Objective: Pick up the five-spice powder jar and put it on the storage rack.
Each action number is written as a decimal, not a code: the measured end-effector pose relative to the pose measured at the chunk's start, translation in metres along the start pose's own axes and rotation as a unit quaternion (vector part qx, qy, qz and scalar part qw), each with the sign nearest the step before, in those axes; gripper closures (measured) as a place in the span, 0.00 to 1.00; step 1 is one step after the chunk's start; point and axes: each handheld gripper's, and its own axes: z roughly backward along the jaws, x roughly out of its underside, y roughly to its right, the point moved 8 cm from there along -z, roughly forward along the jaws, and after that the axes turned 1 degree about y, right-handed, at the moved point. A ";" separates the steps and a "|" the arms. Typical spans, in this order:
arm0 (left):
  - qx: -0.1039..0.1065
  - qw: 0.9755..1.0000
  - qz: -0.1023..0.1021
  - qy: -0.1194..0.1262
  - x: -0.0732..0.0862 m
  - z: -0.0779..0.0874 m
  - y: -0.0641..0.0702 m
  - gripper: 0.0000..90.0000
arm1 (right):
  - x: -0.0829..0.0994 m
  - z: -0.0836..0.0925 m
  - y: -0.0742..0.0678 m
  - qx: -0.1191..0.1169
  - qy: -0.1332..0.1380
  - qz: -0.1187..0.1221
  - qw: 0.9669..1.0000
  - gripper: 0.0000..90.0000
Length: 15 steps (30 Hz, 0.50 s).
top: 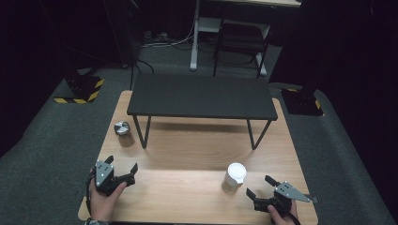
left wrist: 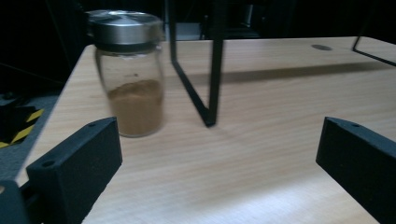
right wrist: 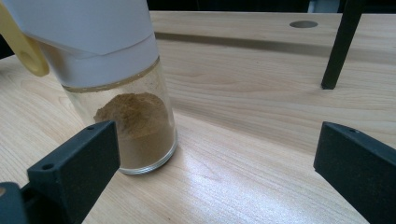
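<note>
A glass jar with a silver metal lid stands upright at the table's left, holding brown powder. My left gripper is open, a short way in front of that jar, nothing between its jaws. A second glass jar with a white cap, also part full of brown powder, stands at the front right. My right gripper is open just right of it; the jar sits off its left jaw, apart from it.
A low black metal shelf on thin legs spans the back half of the wooden table. One leg stands just right of the silver-lidded jar. Grey carpet surrounds the table, with a desk frame and chair behind.
</note>
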 end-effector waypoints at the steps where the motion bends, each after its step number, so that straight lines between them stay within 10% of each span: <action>1: -0.003 1.000 0.000 0.001 -0.001 -0.002 -0.003 0.01 | 0.000 0.000 0.000 0.000 0.001 -0.001 1.000 0.00; 15: -0.031 0.999 0.018 -0.010 -0.013 -0.040 -0.028 0.01 | 0.000 0.000 -0.002 0.002 -0.001 0.004 1.000 0.00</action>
